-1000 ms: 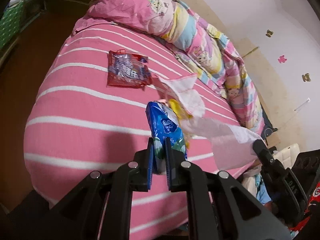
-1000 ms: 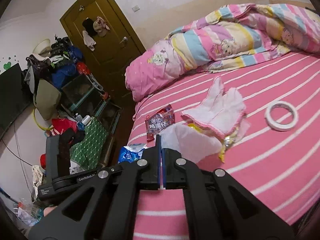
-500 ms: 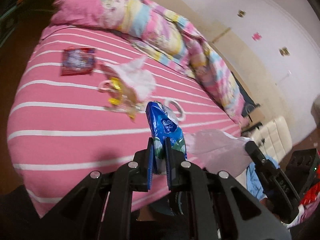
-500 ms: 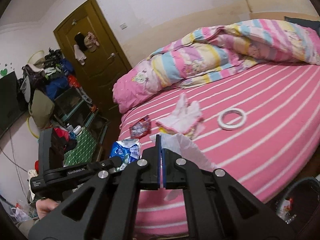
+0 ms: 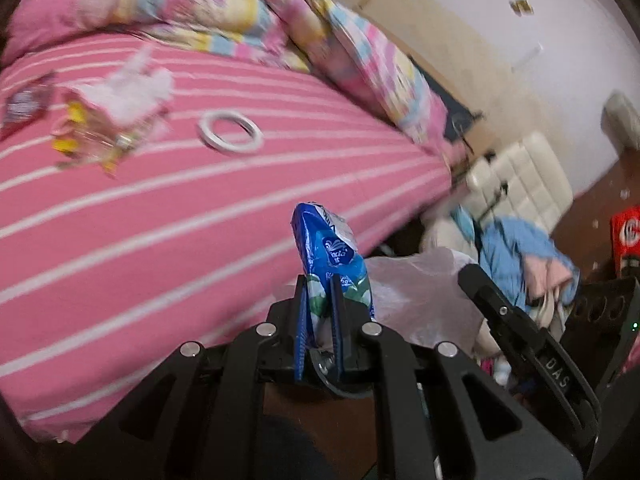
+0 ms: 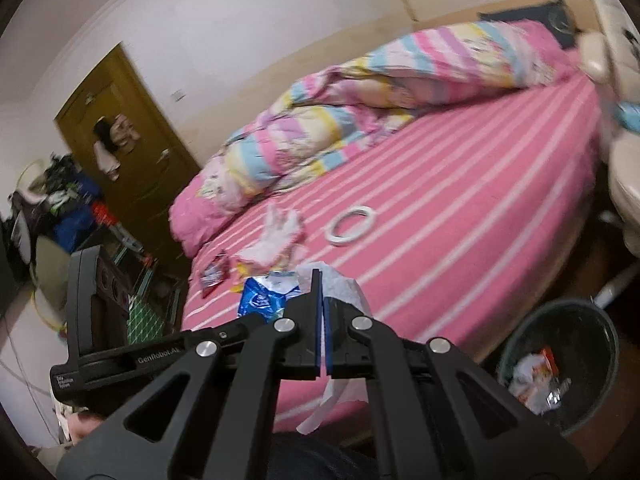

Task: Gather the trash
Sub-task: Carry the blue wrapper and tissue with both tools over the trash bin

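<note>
My left gripper (image 5: 320,304) is shut on a blue snack wrapper (image 5: 328,248), which stands upright above the bed's edge. Beside it my right gripper (image 6: 322,280) is shut on a crumpled white tissue (image 6: 344,286) whose tail hangs below the fingers. The same tissue (image 5: 416,296) and wrapper (image 6: 260,300) show in the opposite views. A dark trash bin (image 6: 516,332) holding some litter stands on the floor at the lower right. On the pink striped bed (image 5: 160,240) lie a red wrapper (image 5: 20,108), a yellow-and-clear wrapper (image 5: 88,144) and a white glove (image 5: 132,92).
A white tape ring (image 5: 231,135) lies mid-bed. A bunched quilt (image 6: 360,120) runs along the far side. A cream padded chair (image 5: 520,184) with blue clothes (image 5: 516,256) is beyond the bed's corner. A brown door (image 6: 120,140) and piled clutter (image 6: 64,208) are at the left.
Both grippers have swung sideways along the bed's edge with wrapper and tissue still held. The litter on the bed has receded, and the trash bin has come into the right wrist view.
</note>
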### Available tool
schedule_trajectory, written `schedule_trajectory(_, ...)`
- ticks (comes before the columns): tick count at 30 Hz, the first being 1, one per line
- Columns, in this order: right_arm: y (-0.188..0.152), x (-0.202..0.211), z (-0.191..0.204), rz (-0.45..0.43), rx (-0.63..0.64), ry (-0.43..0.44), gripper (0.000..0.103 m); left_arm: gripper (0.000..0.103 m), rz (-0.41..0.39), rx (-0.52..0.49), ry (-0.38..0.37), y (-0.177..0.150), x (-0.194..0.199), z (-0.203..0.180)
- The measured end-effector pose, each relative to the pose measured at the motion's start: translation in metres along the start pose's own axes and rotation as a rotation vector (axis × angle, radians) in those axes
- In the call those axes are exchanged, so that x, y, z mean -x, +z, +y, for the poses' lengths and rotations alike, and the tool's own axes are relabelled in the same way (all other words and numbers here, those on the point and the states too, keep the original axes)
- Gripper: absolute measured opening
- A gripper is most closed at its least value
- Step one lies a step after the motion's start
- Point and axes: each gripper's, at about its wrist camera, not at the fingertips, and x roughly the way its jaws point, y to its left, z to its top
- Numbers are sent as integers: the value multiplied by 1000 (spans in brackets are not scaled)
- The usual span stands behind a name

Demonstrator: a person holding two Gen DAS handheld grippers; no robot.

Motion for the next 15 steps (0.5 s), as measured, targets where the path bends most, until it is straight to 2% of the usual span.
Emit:
schedule_trajectory(9,-25,22,-102,2,-163,-120,1,10,168,-86,-46,-27,-96,-60)
schedule_trajectory(12,-30,27,-134,1,-209,-159,1,10,221,-148,-27,-38,-135,-78)
schedule_trajectory(15,-35,28,-156,6,-230,-192,1,10,311,-150,-26,-48,-177,-86)
